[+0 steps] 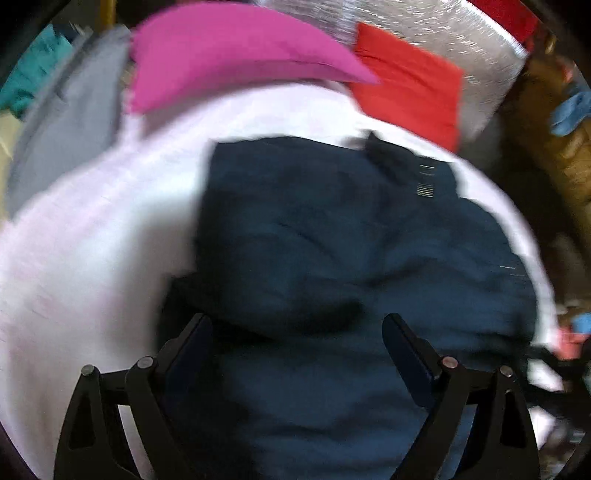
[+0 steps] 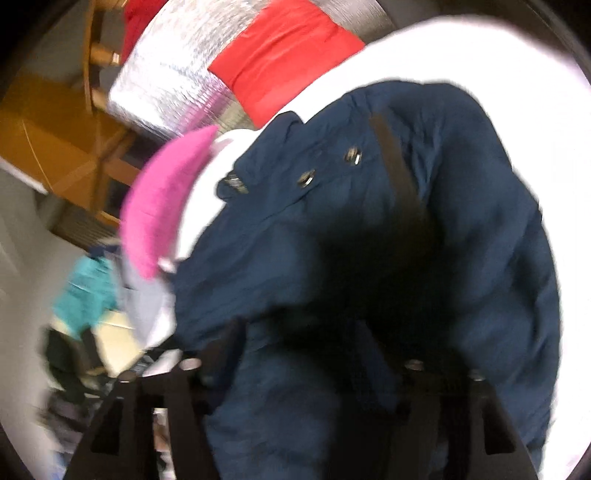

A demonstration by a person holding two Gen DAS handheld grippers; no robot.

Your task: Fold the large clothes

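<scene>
Fingers of my left gripper [image 1: 297, 332] are standing wide apart above the navy jacket [image 1: 332, 258], gripping nothing. Navy fabric is bunching between the fingers of my right gripper [image 2: 299, 343], but blur and shadow are hiding whether they are clamping it, so I cannot tell. The jacket is lying crumpled on a white sheet [image 1: 92, 240], two metal snaps [image 2: 306, 179] showing. Beyond it, a magenta cloth [image 1: 229, 55], a grey garment [image 1: 70, 122] and a red cloth [image 1: 410, 85] on silver foil [image 1: 443, 33] are lying. No readable writing is showing; everything is motion-blurred.
</scene>
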